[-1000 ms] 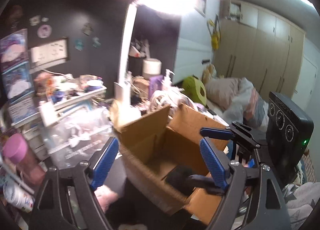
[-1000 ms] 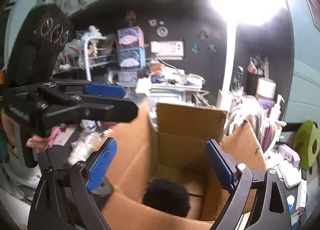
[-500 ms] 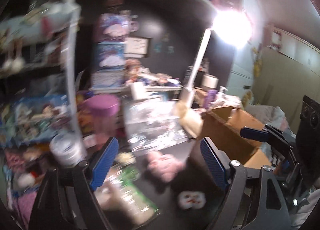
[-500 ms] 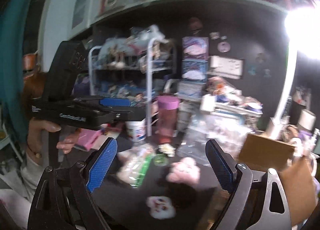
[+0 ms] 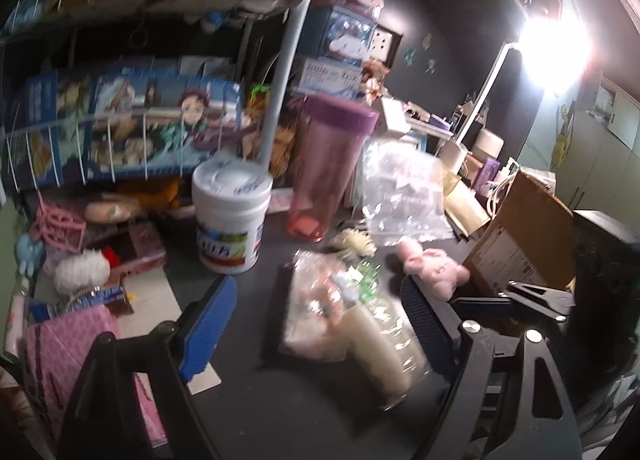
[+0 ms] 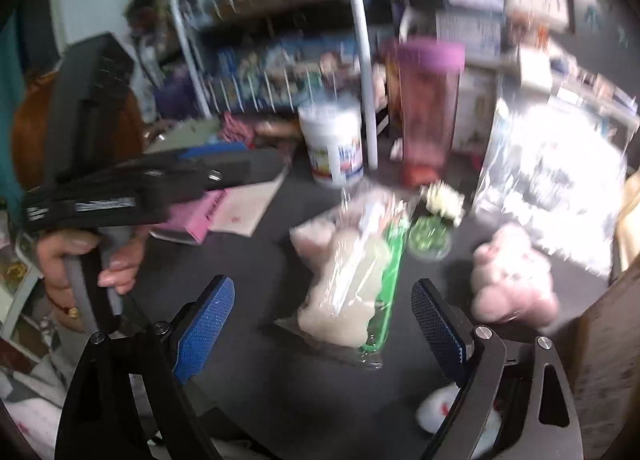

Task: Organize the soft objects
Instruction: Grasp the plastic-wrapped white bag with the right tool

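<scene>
Left gripper released, nothing between the blue pads; right gripper likewise spread wide and empty, both hovering over the dark desk. Bagged soft toy lies flat on the desk between the right pads; pink plush at its 3 o'clock, just beside the cardboard box; white tub and pink tumbler at 12 o'clock.
</scene>
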Available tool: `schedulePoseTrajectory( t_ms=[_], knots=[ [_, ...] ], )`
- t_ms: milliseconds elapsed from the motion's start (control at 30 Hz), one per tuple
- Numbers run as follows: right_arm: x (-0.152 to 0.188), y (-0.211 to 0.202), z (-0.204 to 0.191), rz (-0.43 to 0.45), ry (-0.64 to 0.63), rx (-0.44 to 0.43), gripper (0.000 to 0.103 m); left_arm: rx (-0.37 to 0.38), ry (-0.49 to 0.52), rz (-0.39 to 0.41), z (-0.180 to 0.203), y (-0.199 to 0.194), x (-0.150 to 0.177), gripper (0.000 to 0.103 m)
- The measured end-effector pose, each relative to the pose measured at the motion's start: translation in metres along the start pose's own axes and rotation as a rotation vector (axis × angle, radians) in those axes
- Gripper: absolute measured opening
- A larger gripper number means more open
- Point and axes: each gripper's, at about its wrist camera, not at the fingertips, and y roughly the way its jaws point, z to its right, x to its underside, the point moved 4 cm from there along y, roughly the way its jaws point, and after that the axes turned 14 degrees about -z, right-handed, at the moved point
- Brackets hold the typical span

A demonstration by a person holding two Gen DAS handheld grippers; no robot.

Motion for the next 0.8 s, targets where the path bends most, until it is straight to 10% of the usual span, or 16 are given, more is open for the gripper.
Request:
schedulePoseTrajectory(
  t_ms=[200,800],
  knots=[
    [-0.006,0.038,0.009,-0.079,0.032,-0.002,0.087,0.027,-0.018,-0.031,-0.013,0.015,0.009,0.082],
    [-0.004,0.046,0.019,-0.074,0.033,0.049,0.041,0.097,0.021,-0.078,0.000,0.032,0.011,0.082]
  ],
)
